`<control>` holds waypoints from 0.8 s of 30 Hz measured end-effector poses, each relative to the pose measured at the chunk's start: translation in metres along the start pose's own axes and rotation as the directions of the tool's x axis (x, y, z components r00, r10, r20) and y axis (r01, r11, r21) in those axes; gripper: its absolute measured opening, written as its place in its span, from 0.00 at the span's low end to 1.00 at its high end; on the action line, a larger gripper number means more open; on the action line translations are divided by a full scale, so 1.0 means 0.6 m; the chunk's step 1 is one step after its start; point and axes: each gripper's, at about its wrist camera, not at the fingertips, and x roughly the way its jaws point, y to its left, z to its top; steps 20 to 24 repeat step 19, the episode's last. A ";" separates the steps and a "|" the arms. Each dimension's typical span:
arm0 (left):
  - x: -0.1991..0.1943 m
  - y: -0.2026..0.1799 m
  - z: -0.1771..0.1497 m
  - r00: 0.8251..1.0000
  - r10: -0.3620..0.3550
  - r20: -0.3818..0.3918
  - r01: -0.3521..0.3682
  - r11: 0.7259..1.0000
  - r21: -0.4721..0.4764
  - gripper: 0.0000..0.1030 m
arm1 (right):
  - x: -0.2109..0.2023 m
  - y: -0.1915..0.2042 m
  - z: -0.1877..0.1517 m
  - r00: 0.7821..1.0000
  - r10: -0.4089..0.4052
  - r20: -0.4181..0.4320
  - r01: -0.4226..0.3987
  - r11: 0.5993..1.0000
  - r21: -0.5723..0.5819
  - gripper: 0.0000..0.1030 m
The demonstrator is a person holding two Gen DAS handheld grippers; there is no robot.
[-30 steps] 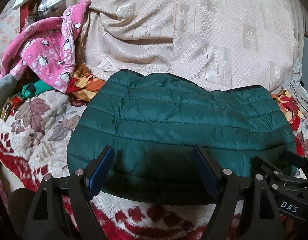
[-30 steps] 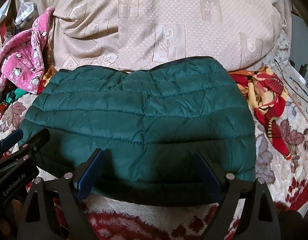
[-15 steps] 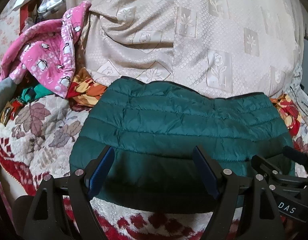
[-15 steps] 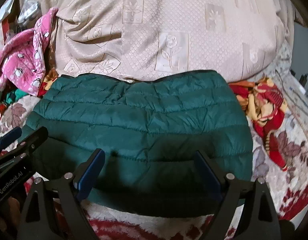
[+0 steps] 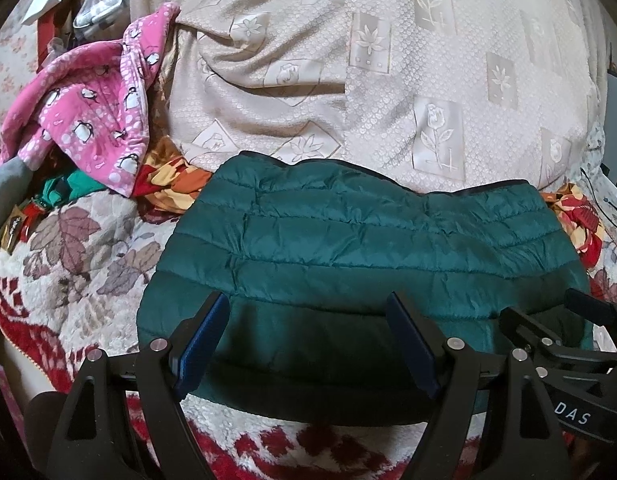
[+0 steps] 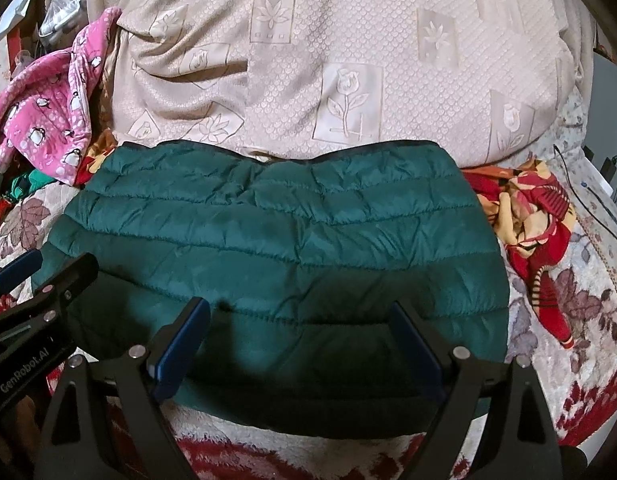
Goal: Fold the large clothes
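Beneath everything we see a fleecy blanket (image 5: 84, 248) patterned with leaves and red figures, spread as the working surface. Nearest to us, the left gripper (image 5: 306, 340) hangs just above the near hem of the green quilted jacket (image 5: 368, 248), its jaws spread wide with nothing between the blue pads (image 5: 200, 340). Our right gripper (image 6: 300, 344) hovers beside it over the same hem, jaws equally wide apart and gripping nothing; each gripper shows at the edge of the other's view.

We find the jacket lying flat on the blanket as a broad folded slab, its quilted bands running left to right and its far edge touching a cream bedspread (image 6: 348, 60) with woven rose and leaf panels, which rises in a mound behind. Just to the jacket's right lies a crumpled red and yellow cloth (image 6: 536, 232); more orange cloth (image 5: 172, 184) pokes out at its far left corner. Farther left, a pink penguin-print garment (image 5: 88, 120) is heaped against the bedspread, and beyond it we can make out a clear plastic bag (image 5: 96, 12).
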 end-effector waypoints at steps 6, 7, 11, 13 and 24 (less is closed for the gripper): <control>0.002 0.000 -0.001 1.000 0.000 -0.005 0.000 1.000 -0.003 0.44 | 0.006 -0.003 -0.001 1.000 0.008 -0.009 -0.008 1.000 0.007 0.90; 0.002 0.000 -0.001 1.000 0.000 -0.006 0.000 1.000 -0.005 0.44 | 0.007 -0.004 -0.001 1.000 0.008 -0.009 -0.008 1.000 0.008 0.90; 0.004 0.000 -0.001 1.000 0.001 -0.010 -0.001 1.000 -0.007 0.44 | 0.011 -0.005 -0.002 1.000 0.009 -0.015 -0.009 1.000 0.008 0.90; 0.005 0.000 -0.001 1.000 0.000 -0.009 0.000 1.000 -0.003 0.44 | 0.012 -0.005 -0.002 1.000 0.010 -0.017 -0.010 1.000 0.009 0.90; 0.003 0.000 0.000 1.000 -0.009 0.013 0.009 1.000 0.018 0.45 | 0.013 -0.011 0.002 1.000 0.019 -0.019 -0.019 1.000 0.025 0.90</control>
